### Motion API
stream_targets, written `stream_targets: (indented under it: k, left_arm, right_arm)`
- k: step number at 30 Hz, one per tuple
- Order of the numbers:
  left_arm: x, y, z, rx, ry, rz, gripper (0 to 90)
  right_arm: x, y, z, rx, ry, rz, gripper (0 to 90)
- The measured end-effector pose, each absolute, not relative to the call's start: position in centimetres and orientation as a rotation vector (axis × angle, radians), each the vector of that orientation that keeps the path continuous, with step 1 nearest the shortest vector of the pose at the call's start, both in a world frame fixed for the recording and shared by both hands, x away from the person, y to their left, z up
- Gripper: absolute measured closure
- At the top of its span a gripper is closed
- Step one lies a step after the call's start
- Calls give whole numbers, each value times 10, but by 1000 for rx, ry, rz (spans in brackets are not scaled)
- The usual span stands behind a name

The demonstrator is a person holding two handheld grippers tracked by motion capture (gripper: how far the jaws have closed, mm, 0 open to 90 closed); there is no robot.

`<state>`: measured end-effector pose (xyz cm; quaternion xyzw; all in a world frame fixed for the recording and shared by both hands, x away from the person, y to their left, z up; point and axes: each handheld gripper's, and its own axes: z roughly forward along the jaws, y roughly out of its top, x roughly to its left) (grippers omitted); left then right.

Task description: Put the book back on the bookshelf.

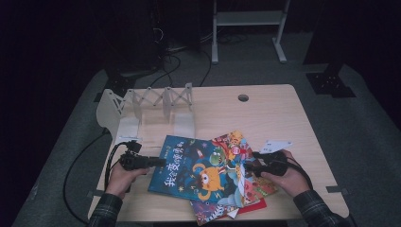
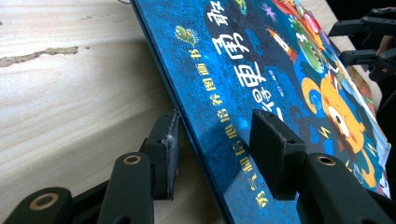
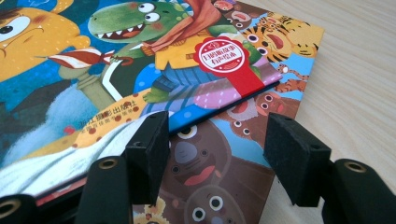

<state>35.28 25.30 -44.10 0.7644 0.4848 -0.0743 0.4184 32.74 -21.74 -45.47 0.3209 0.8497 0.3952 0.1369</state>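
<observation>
A blue picture book [image 1: 194, 168] with an orange monster lies on top of a loose pile of picture books [image 1: 246, 189] at the table's front middle. My left gripper [image 1: 160, 162] is at the blue book's left edge. In the left gripper view it [image 2: 217, 149] stands open, the edge of the blue book [image 2: 261, 70] passing between the jaws with a gap on each side. My right gripper [image 1: 249, 166] is at the pile's right side, open [image 3: 219, 149] above a book with animal faces [image 3: 233, 158], beside the dinosaur cover [image 3: 177, 60].
A white folding rack [image 1: 151, 101] stands at the table's back left. A cable hole [image 1: 243, 98] sits near the far edge. The wooden table [image 1: 283, 118] is bare to the right and behind the books. A white frame [image 1: 248, 19] stands on the floor beyond.
</observation>
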Motion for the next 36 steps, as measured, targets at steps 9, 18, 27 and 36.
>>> stream_targets:
  k: [9,18,27,36]
  left_arm:
    - [351,258,-422,1829,1167,-191,580]
    - [357,256,-412,1801,1121,-198,568]
    - [366,248,-406,1760,1091,-253,584]
    - [371,245,-396,1765,1116,-261,612]
  right_arm:
    - [328,-219,-455,933,2458,1153,393]
    - [330,-221,-455,940,2472,1162,388]
    - [331,-221,-455,924,2478,1161,385]
    - [331,-221,-455,908,2482,1150,384]
